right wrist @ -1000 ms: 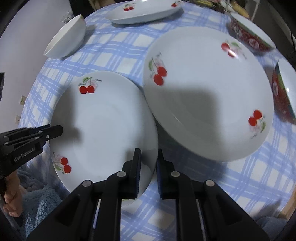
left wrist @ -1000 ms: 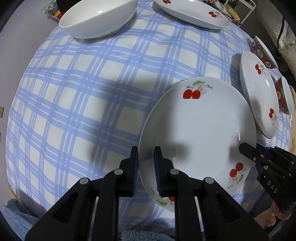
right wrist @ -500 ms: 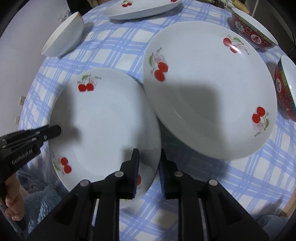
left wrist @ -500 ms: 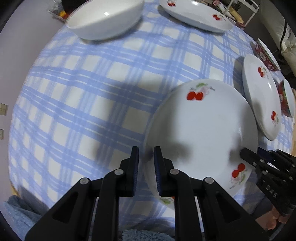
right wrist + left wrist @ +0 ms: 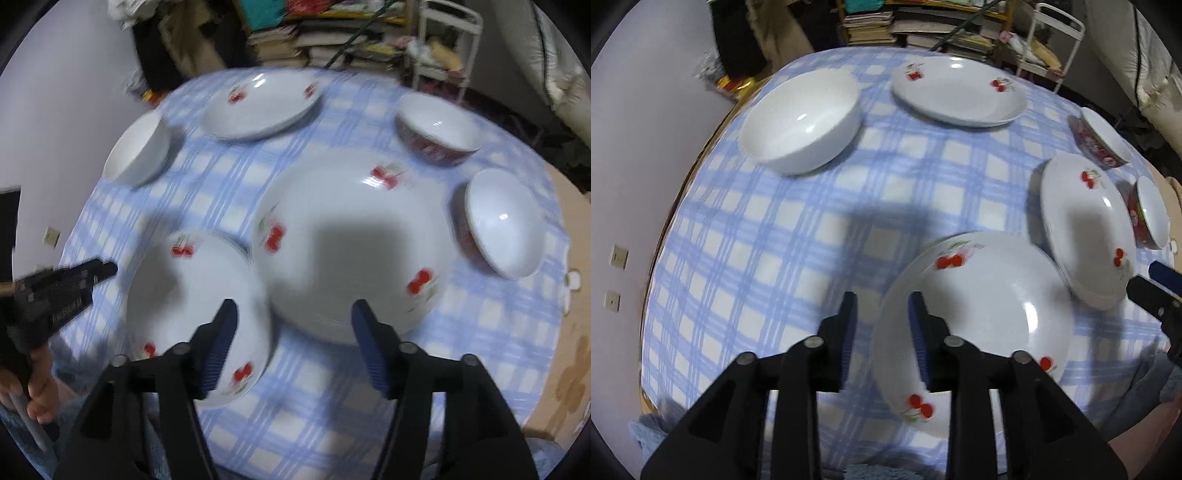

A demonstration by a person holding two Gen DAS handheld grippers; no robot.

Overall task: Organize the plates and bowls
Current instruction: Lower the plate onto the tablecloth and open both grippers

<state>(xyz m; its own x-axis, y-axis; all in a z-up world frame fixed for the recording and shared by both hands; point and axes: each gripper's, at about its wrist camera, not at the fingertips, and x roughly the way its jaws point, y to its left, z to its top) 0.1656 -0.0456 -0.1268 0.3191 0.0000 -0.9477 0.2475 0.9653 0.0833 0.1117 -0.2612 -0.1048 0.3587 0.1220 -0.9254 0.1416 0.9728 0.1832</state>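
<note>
A white cherry-print plate (image 5: 979,317) lies on the blue checked tablecloth near the front edge; it also shows in the right wrist view (image 5: 195,295). My left gripper (image 5: 882,332) is open and pulled back above its left rim, holding nothing. My right gripper (image 5: 291,347) is wide open and empty, above the gap between this plate and a second, larger-looking cherry plate (image 5: 351,240), which shows in the left wrist view (image 5: 1086,229) at the right. A third cherry plate (image 5: 956,92) lies at the back.
A plain white bowl (image 5: 801,122) stands at the back left. Two red-patterned bowls (image 5: 436,133) (image 5: 502,221) stand at the right. Shelves of books and a white rack (image 5: 1049,44) stand behind the table. The table edge (image 5: 676,206) curves on the left.
Both grippers have let go of the near plate, opened, and pulled up and back. The plate now lies on the cloth beside the second plate.
</note>
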